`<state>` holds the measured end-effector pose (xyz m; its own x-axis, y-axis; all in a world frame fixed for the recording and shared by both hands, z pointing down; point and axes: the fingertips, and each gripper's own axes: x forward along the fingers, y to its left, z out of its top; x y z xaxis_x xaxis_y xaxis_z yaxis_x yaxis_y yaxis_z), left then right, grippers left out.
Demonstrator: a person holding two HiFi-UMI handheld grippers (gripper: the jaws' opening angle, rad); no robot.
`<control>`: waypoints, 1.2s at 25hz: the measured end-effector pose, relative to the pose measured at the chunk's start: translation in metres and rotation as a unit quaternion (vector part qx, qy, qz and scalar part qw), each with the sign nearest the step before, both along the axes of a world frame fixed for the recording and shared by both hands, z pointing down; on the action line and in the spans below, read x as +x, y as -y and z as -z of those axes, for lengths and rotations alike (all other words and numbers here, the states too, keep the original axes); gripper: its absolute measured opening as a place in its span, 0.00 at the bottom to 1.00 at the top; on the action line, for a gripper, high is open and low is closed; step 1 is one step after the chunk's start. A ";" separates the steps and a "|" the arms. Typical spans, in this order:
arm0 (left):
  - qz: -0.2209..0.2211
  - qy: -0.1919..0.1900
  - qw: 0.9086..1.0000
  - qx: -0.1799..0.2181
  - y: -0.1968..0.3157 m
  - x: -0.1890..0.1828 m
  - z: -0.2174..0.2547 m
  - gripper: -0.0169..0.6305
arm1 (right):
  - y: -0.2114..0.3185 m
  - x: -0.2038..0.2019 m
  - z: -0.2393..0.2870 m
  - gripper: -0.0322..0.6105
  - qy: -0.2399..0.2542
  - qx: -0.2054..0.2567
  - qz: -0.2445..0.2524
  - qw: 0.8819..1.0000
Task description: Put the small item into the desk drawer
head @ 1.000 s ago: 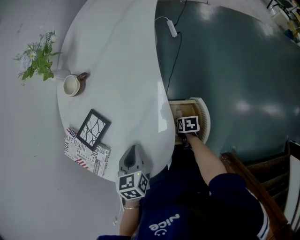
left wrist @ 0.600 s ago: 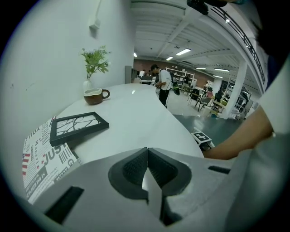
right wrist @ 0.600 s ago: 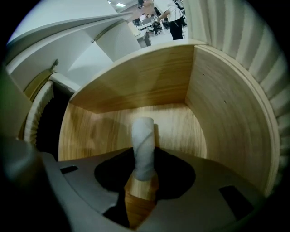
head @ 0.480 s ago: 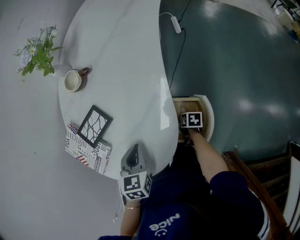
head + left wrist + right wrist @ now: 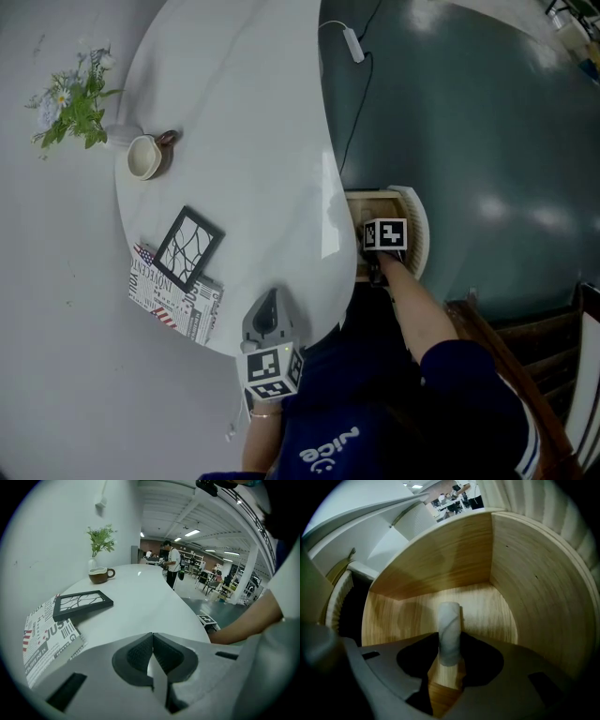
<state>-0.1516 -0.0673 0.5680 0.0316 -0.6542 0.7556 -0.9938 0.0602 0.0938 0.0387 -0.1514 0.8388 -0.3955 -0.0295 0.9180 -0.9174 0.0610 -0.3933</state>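
Observation:
A small white marbled cylinder (image 5: 449, 630) lies inside the open wooden desk drawer (image 5: 440, 559), seen in the right gripper view. My right gripper (image 5: 449, 660) reaches down into that drawer (image 5: 367, 201) beside the white table. Its jaws have just been opening: they stand slightly apart, with the cylinder between them and a gap showing on its left side. In the head view the marker cube hides the right gripper (image 5: 381, 255) jaws. My left gripper (image 5: 265, 314) rests at the table's near edge, shut and empty (image 5: 152, 641).
On the white oval table (image 5: 244, 122) are a cup (image 5: 143, 157), a small plant (image 5: 70, 103), a black picture frame (image 5: 187, 248) and a newspaper (image 5: 173, 309). A cable with an adapter (image 5: 353, 45) hangs off the far edge. A wooden chair (image 5: 525, 375) stands at the right.
The head view has shifted slightly. Both grippers stay about where they were, the right one in the drawer, the left one at the table edge.

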 end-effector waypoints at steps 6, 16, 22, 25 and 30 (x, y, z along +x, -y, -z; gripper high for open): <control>-0.008 -0.003 1.000 0.009 0.005 0.008 0.004 0.03 | 0.000 -0.003 0.007 0.39 0.017 -0.006 -0.011 1.000; -0.018 -0.010 0.999 0.038 0.014 0.024 0.019 0.03 | 0.018 0.003 0.060 0.39 0.040 0.060 -0.025 0.997; -0.020 -0.022 0.998 0.059 0.019 0.036 0.031 0.03 | 0.020 0.006 0.101 0.39 0.051 0.102 -0.017 0.993; -0.025 -0.025 0.997 0.071 0.020 0.041 0.036 0.03 | 0.018 0.009 0.121 0.39 0.058 0.119 -0.020 0.991; -0.030 -0.033 0.996 0.083 0.023 0.046 0.038 0.03 | 0.015 0.007 0.151 0.39 0.080 0.157 -0.023 0.984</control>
